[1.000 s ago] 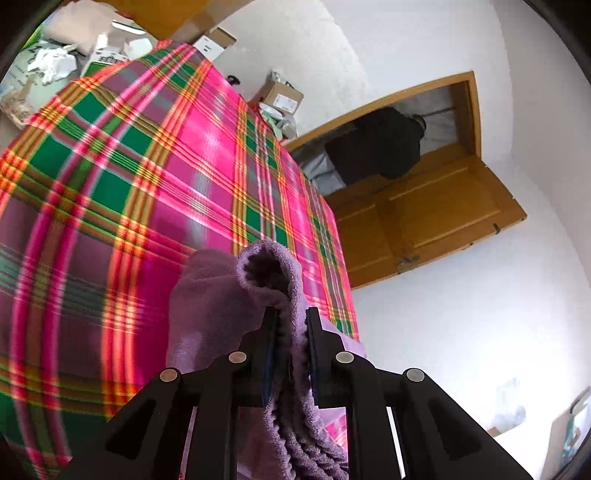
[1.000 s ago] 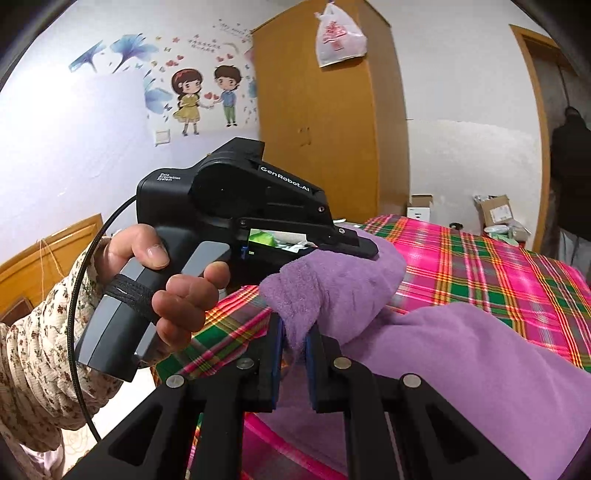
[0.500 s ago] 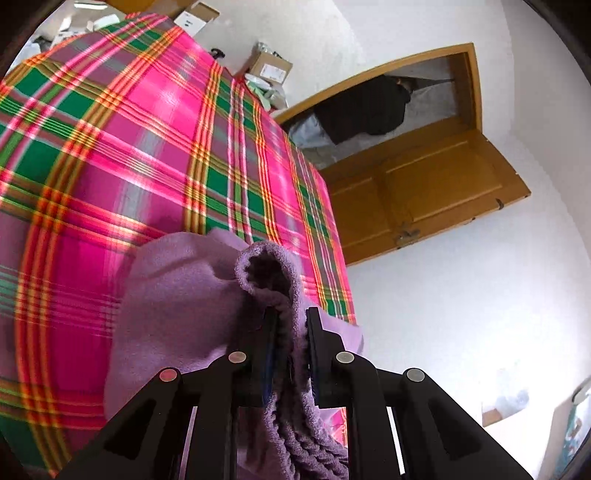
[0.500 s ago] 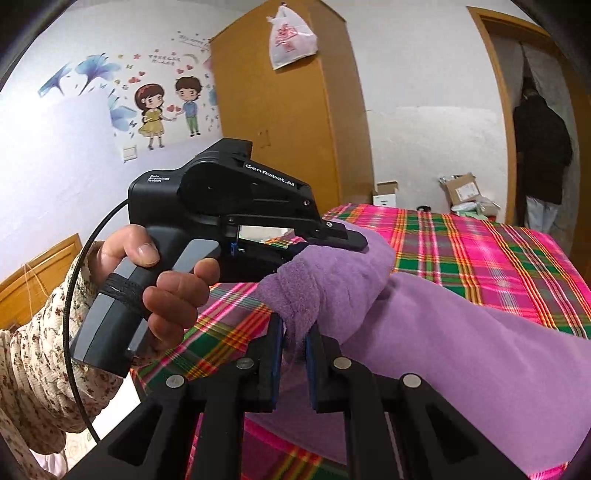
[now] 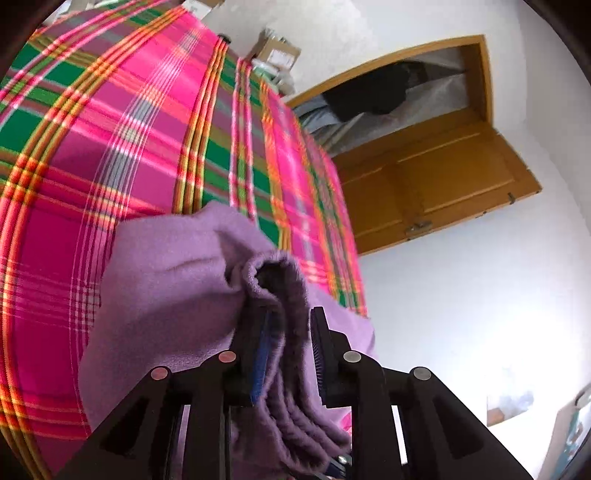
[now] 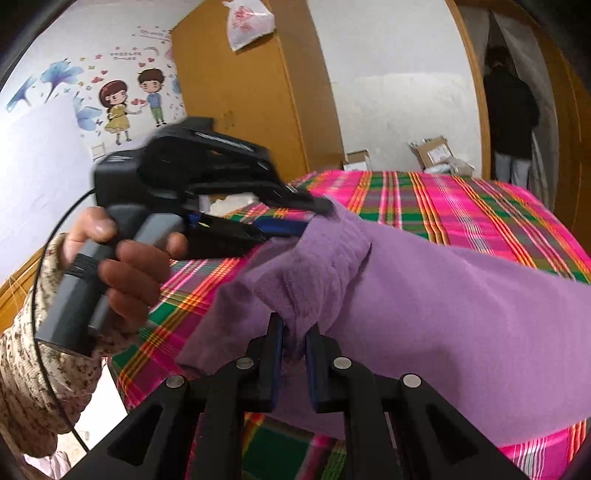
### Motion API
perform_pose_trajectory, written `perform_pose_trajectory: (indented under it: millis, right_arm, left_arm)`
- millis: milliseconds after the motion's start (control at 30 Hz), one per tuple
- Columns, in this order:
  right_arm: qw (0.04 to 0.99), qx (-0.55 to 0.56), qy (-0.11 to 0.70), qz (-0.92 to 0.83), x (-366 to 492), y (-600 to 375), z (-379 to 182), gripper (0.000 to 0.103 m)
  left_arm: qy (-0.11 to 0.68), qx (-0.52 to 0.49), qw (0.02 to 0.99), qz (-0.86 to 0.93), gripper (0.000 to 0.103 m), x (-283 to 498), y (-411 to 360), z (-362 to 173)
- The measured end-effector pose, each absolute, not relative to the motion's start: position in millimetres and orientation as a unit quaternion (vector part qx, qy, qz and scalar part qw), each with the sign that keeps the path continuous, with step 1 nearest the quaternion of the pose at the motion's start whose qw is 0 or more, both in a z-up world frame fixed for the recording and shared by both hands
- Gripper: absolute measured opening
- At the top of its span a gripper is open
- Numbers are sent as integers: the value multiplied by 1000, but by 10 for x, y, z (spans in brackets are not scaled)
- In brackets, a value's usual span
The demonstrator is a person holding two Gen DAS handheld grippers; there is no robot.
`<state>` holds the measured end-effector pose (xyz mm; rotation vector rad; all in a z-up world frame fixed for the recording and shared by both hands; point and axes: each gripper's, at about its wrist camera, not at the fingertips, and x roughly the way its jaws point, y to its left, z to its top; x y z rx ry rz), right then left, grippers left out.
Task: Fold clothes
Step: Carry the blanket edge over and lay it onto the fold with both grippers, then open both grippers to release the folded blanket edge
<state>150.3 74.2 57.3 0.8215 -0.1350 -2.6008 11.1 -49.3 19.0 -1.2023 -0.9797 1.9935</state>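
Observation:
A purple fleece garment (image 5: 166, 288) lies on a bed with a pink and green plaid sheet (image 5: 110, 129). In the left wrist view a bunched fold of it sits between the fingers of my left gripper (image 5: 290, 332), whose jaws stand apart. The right wrist view shows the left gripper (image 6: 306, 218) in a hand (image 6: 122, 266), blurred, fingers spread at the garment's edge. My right gripper (image 6: 295, 332) is shut on a nearby fold of the purple garment (image 6: 443, 314), above the near corner of the bed (image 6: 480, 210).
A wooden wardrobe (image 6: 258, 92) with a plastic bag (image 6: 247, 22) on top stands behind the bed. Cardboard boxes (image 6: 432, 151) lie by the far wall. A person in dark clothes (image 6: 511, 122) stands in the doorway by the open wooden door (image 5: 443, 184).
The left gripper's jaws have spread apart around the fold they pinched. Both grippers moved forward over the bed, and more of the garment now rests on the sheet. The right gripper still holds.

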Motion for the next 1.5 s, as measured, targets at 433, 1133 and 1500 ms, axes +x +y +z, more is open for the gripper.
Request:
perform_pose_trajectory:
  millis: [433, 1133, 1500]
  right_arm:
    - [176, 333, -116, -919, 1504, 1178, 409, 26]
    - [224, 390, -230, -863, 795, 1486, 346, 58]
    - [219, 353, -235, -879, 1010, 1570, 531, 22]
  left_arm:
    - [-414, -433, 241, 764, 24, 406, -1019, -28]
    - [-346, -439, 203, 804, 24, 706, -1077, -76]
    - [-335, -450, 200, 803, 24, 673, -1050, -105]
